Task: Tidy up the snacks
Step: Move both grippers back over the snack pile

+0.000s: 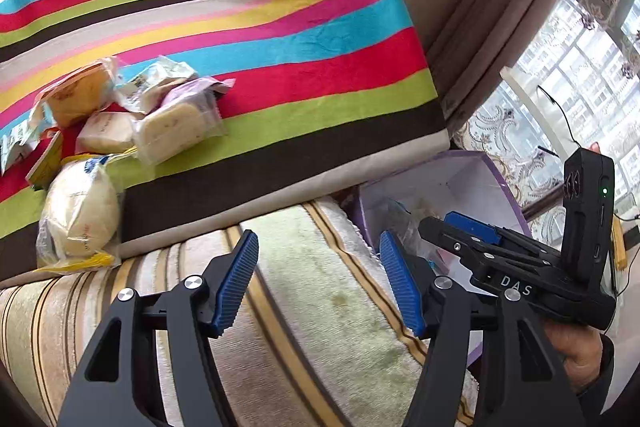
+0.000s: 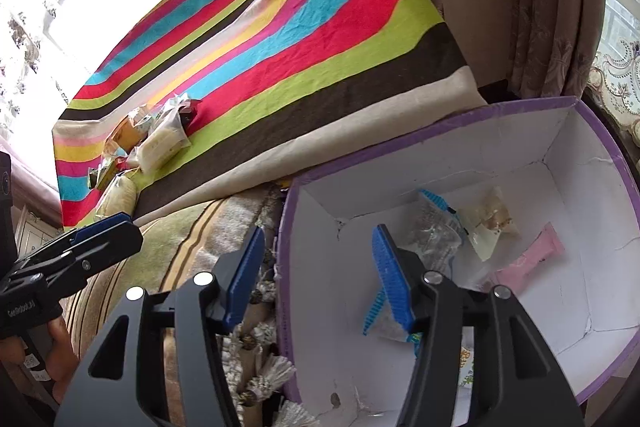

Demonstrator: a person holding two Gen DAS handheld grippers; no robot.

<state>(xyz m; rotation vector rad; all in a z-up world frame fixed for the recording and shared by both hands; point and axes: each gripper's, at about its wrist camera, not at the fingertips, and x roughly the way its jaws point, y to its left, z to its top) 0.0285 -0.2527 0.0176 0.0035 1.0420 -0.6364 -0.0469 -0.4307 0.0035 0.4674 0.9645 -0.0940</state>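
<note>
The left gripper [image 1: 316,279] has 2 black fingers with ribbed blue pads; the jaws stand apart with nothing between them, over a plush striped sofa cover [image 1: 332,291] at lower centre. The right gripper [image 2: 318,277] is likewise released and empty, its left finger over the sofa fringe and its right finger over the box interior.

The snacks [image 1: 120,131] lie in a loose pile at middle left of the left wrist view: clear crinkled plastic wrappers around pale, rounded buns and cakes, resting on a smooth striped cloth [image 1: 248,39] in red, blue, green, yellow and brown.

The box [image 2: 560,131] at lower right of the right wrist view is white card inside with a purple rim. It holds 3 visible packets: 1 clear with blue edges [image 2: 436,227], 1 clear with brown contents [image 2: 490,223], 1 pink [image 2: 532,255]. Much of its floor is bare.

The cloth edge overhangs the sofa just beside the box.
</note>
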